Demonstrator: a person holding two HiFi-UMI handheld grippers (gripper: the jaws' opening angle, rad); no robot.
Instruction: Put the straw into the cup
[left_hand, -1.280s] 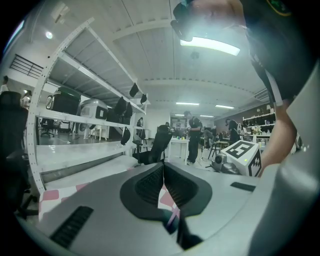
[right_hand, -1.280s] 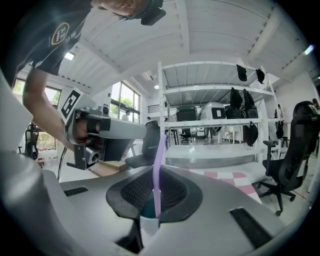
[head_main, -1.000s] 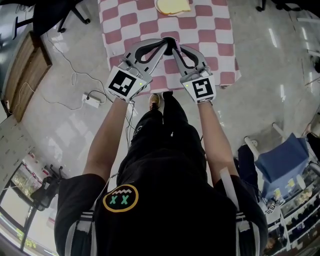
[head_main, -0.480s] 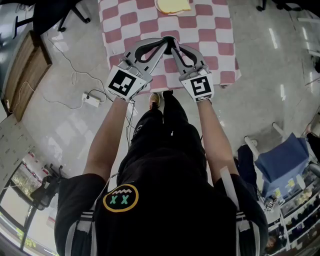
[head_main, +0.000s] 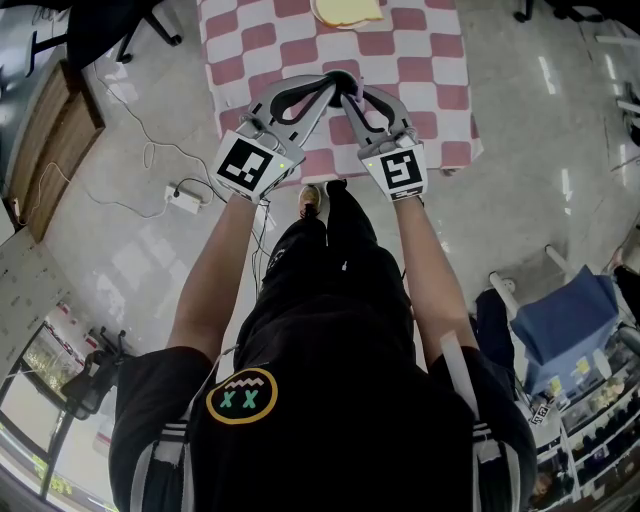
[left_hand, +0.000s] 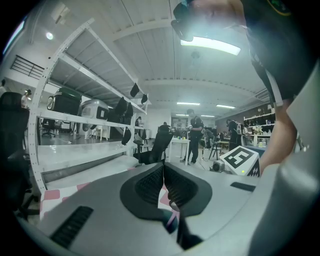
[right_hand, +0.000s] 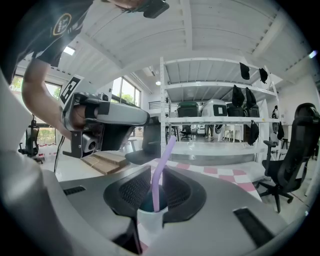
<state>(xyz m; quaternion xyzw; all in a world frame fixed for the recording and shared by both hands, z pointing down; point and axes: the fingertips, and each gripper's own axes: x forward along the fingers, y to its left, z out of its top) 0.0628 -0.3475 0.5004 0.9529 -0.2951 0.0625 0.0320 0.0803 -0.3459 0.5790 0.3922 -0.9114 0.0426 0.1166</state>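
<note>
A purple straw stands in a small white cup with a dark inside, leaning a little to the right. My right gripper straddles the straw just above the cup. Its jaws are opening, and a thin gap shows on either side of the straw. In the left gripper view the cup and straw tip show low, under the jaws. My left gripper is shut with nothing visible between its pads. In the head view both grippers meet tip to tip, left and right, over the table's near edge.
The table wears a pink-and-white checked cloth, with a pale yellow item at its far edge. A power strip and cables lie on the floor at the left. White shelving and office chairs stand around.
The right gripper's jaws have parted slightly around the straw. Both hands have stayed where they were.
</note>
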